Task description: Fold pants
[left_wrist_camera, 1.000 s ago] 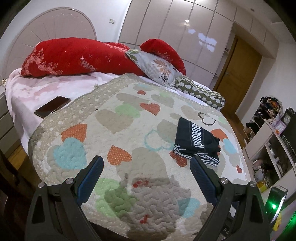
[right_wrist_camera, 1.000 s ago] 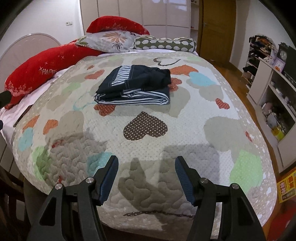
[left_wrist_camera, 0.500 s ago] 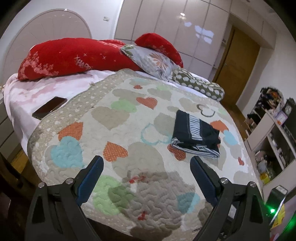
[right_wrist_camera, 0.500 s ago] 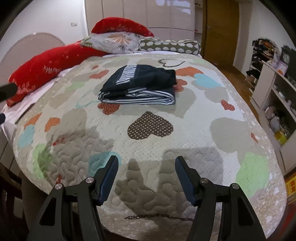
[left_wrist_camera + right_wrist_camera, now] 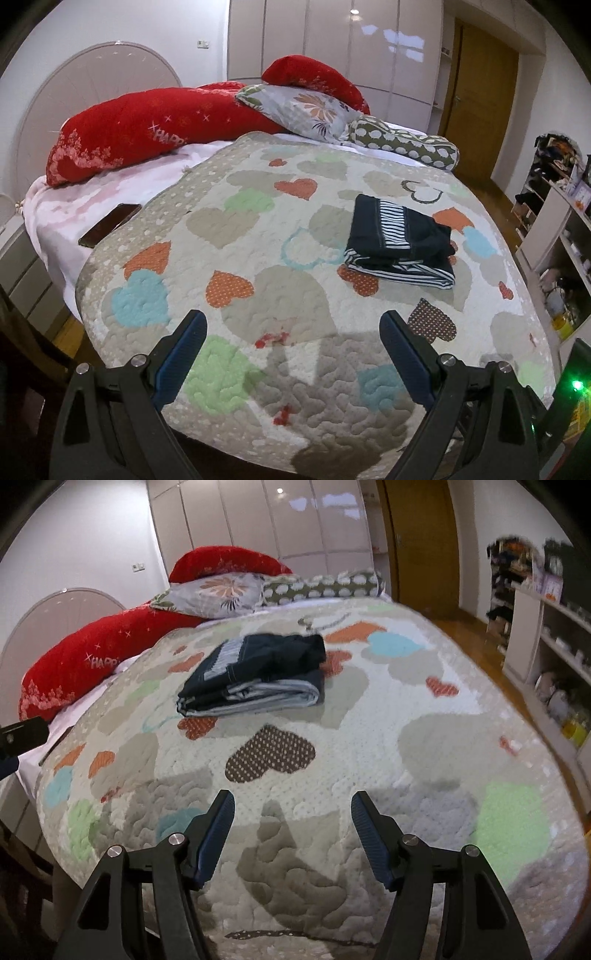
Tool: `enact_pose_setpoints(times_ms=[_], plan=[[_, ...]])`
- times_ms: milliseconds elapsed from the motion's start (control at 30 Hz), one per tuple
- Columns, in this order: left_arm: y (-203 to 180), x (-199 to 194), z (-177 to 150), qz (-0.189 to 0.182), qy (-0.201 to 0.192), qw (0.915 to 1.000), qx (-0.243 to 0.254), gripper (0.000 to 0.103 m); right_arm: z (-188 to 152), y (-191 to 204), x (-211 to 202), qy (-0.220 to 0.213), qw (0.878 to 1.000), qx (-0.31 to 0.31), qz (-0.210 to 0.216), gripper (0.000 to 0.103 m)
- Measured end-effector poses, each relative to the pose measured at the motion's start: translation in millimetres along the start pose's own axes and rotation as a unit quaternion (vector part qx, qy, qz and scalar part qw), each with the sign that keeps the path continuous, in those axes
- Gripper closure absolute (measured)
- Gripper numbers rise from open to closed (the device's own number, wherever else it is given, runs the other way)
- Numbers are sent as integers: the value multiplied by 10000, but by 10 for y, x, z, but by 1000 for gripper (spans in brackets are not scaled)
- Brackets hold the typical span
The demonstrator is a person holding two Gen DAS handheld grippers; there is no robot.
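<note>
The pants (image 5: 400, 242) lie folded in a compact dark navy bundle with black-and-white striped trim on the heart-patterned quilt (image 5: 258, 236). In the right wrist view the pants (image 5: 258, 675) lie straight ahead at mid-bed. My left gripper (image 5: 291, 325) is open and empty, held back above the quilt's near edge, with the pants ahead to its right. My right gripper (image 5: 291, 805) is open and empty too, above the near edge and well short of the pants.
Red pillows (image 5: 147, 129), a floral pillow (image 5: 306, 107) and a dotted bolster (image 5: 406, 146) lie at the headboard end. A dark phone (image 5: 109, 225) lies on the pink sheet at left. White shelves (image 5: 554, 657) stand right of the bed, a wooden door (image 5: 421, 546) behind.
Both grippers have drawn back and tilted a little, so the view of the bed has shifted. The pants lie where they were. Both grippers stay open.
</note>
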State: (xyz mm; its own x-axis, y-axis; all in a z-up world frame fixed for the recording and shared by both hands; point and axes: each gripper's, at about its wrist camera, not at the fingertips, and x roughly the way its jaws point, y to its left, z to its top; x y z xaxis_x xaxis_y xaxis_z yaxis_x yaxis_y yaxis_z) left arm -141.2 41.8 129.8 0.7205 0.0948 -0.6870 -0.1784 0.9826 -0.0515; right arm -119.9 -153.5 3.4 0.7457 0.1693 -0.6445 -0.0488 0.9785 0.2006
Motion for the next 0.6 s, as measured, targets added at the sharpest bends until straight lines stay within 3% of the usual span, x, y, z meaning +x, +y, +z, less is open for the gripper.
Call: enact_pose_setpoints(times_ms=[200,600], plan=[[-146,-11,-17,-242,-102,9994,237,9,-16,-142,39,-17,9997,237,-97,33],[114,-76,-43,-595,-91,9980,-207,9,-64,138,-97,-77,9988,-254,-405,33]])
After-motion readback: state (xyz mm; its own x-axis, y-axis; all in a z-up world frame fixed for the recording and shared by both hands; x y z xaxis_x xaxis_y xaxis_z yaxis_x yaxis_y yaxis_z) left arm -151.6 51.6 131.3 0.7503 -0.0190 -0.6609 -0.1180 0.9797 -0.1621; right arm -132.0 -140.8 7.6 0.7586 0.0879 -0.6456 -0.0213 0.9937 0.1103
